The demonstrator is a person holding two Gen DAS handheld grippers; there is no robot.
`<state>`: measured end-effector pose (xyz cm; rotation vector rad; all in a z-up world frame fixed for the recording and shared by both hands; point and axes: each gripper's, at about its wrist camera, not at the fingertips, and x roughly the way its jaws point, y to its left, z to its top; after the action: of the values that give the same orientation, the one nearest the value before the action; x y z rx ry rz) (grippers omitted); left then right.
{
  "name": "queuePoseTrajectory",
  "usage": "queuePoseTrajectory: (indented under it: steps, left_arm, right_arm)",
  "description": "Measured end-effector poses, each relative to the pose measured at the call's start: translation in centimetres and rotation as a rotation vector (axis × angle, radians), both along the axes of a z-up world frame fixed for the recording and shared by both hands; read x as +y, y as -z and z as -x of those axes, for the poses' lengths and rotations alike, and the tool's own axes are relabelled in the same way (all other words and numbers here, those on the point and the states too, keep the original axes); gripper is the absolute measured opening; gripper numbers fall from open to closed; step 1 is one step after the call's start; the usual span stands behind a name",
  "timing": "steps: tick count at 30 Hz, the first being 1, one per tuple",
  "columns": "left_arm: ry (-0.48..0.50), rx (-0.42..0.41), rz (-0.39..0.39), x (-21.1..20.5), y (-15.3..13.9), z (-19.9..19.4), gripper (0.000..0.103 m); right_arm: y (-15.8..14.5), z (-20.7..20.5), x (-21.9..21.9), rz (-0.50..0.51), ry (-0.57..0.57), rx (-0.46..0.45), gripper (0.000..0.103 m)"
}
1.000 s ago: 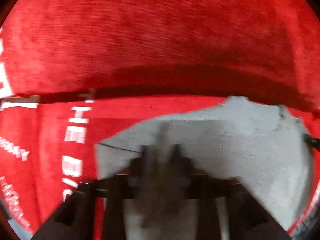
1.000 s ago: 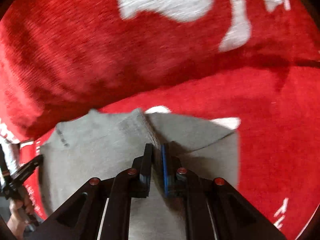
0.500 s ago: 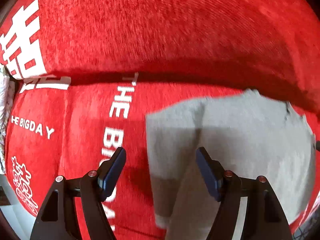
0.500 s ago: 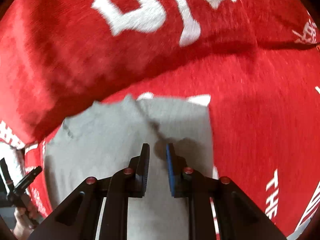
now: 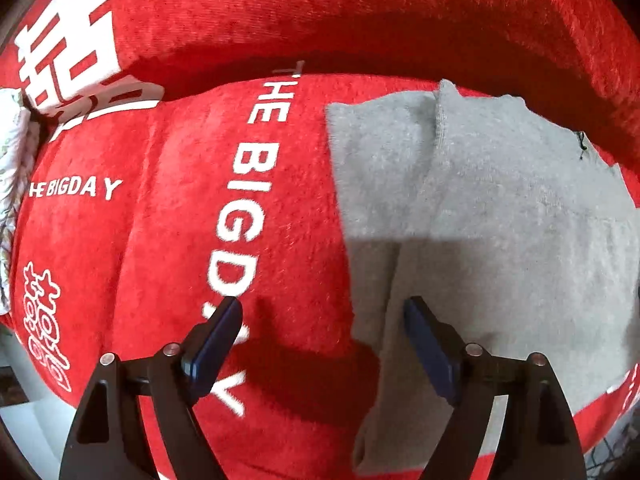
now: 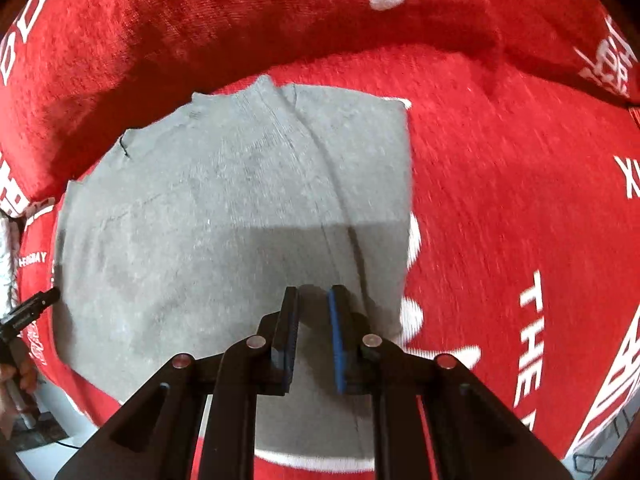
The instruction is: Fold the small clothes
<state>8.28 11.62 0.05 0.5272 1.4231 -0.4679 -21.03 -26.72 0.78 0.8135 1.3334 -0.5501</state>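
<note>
A grey knitted garment point(image 5: 500, 220) lies folded and flat on a red plush cushion point(image 5: 160, 220) with white lettering. My left gripper point(image 5: 322, 304) hovers above the garment's left edge. Its jaws are opening wide with nothing between them; one finger is over the red plush, the other over the grey cloth. My right gripper point(image 6: 314, 291) hangs over the same garment point(image 6: 200, 220) near its right edge, with its pads a narrow gap apart and nothing gripped. The left gripper's tip point(image 6: 36, 304) shows at the left rim of the right wrist view.
A red back cushion point(image 5: 360, 12) rises behind the seat, close to the garment's far edge. White patterned cloth point(image 5: 12, 152) lies at the far left. The cushion's front edge drops to a pale floor point(image 6: 52, 452). A hand point(image 6: 16, 372) holds the left tool.
Both grippers have let go of the grey garment and drawn back above it. The left jaws spread wide and shifted to its left edge; the right pads parted slightly. The garment now lies flat.
</note>
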Motion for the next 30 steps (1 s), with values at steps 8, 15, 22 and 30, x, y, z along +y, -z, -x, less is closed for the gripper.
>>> queuePoseTrajectory:
  steps: [8,15,22,30]
  left_arm:
    - [0.018,0.049,-0.032,1.7,-1.4,3.6,0.084]
    - [-0.051,0.100,-0.027,4.0,0.1,4.7,0.084]
    - [-0.014,0.094,-0.037,3.3,-0.3,4.8,0.084]
    - [-0.023,0.096,-0.013,3.8,-1.3,4.0,0.084]
  right_arm:
    - [-0.9,5.3,3.0,-0.191,0.189,-0.041,0.052]
    - [0.9,13.9,1.8,-0.301,0.588,-0.014,0.052]
    - [0.6,14.4,0.7,-0.258,0.532,0.007,0.012]
    - [-0.8,13.5,2.1,-0.163,0.467,0.144,0.032]
